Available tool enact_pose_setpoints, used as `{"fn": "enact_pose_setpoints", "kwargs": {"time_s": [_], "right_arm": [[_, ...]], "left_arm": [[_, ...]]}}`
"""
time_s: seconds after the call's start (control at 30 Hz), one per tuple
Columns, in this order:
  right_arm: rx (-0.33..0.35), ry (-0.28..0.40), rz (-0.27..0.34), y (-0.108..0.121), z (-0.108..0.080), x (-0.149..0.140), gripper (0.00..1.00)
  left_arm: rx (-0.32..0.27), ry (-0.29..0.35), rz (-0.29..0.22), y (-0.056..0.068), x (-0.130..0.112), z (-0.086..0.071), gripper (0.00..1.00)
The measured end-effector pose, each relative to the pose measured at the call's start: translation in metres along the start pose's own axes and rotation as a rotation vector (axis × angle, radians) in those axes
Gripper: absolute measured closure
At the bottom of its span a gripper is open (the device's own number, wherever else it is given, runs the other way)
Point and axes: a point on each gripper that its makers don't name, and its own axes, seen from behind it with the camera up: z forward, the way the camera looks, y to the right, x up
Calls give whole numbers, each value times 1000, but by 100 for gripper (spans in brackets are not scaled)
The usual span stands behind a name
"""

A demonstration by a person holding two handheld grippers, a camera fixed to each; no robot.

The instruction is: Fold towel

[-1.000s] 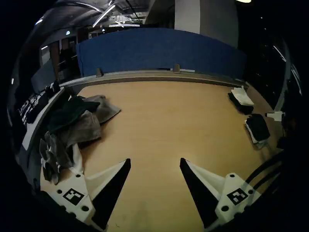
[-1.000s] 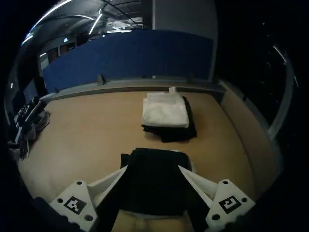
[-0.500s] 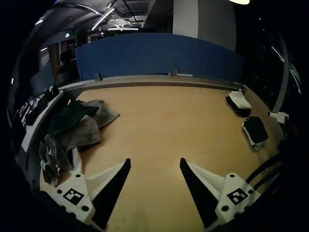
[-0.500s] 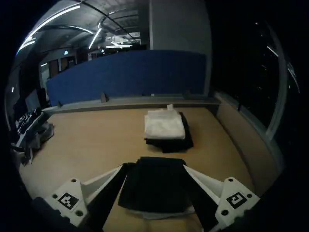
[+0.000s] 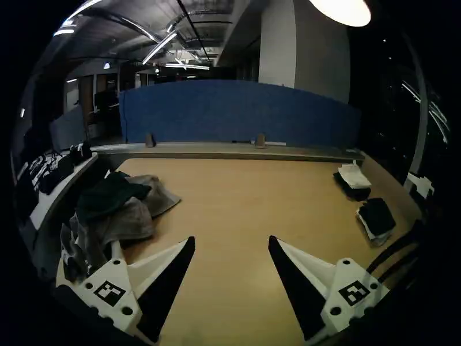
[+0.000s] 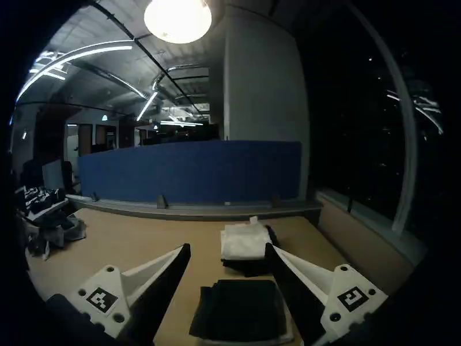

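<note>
A heap of unfolded towels (image 5: 112, 210), grey and dark green, lies at the left of the wooden table (image 5: 242, 196) in the left gripper view. My left gripper (image 5: 231, 241) hangs open over bare wood, to the right of the heap, with nothing between its fingers. In the right gripper view a folded black towel (image 6: 242, 308) lies on the table below and between the open fingers of my right gripper (image 6: 226, 248). Behind it sits a stack with a folded white towel (image 6: 244, 242) on top of dark ones. Both stacks also appear at the right edge, folded black towel (image 5: 377, 216) and white-topped stack (image 5: 352, 177).
A blue partition (image 5: 236, 112) runs along the table's far edge. A side desk with dark objects (image 5: 55, 170) stands to the left. A ceiling lamp (image 6: 177, 20) glows overhead. A window wall (image 6: 369, 173) borders the table's right side.
Both grippers have risen and tilted up, so more ceiling shows. The right gripper has pulled back from the folded black towel, which stays on the table.
</note>
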Motion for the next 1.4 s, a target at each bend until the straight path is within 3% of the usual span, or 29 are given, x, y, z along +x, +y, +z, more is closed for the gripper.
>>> {"fn": "enact_pose_setpoints", "kwargs": {"time_s": [0.13,0.37,0.5,0.6,0.87,1.17,1.4], "right_arm": [[0,24,2,-6,-3,3,0],[-8,61,7,-16,-11,10,0],[5,83,23,-26,-14,16,0],[16,95,28,-34,-15,20,0],[16,99,30,-45,-17,18,0],[6,125,37,-52,-18,20,0],[22,123,36,-65,-13,5,0]], "left_arm": [[19,110,-3,-4,28,-6,6],[41,360,6,-10,91,-31,6],[42,452,-20,-14,114,-40,6],[38,479,-36,-16,120,-42,6],[39,484,-14,-18,119,-41,6],[32,496,-6,-21,112,-31,6],[36,510,8,-26,102,-22,5]]}}
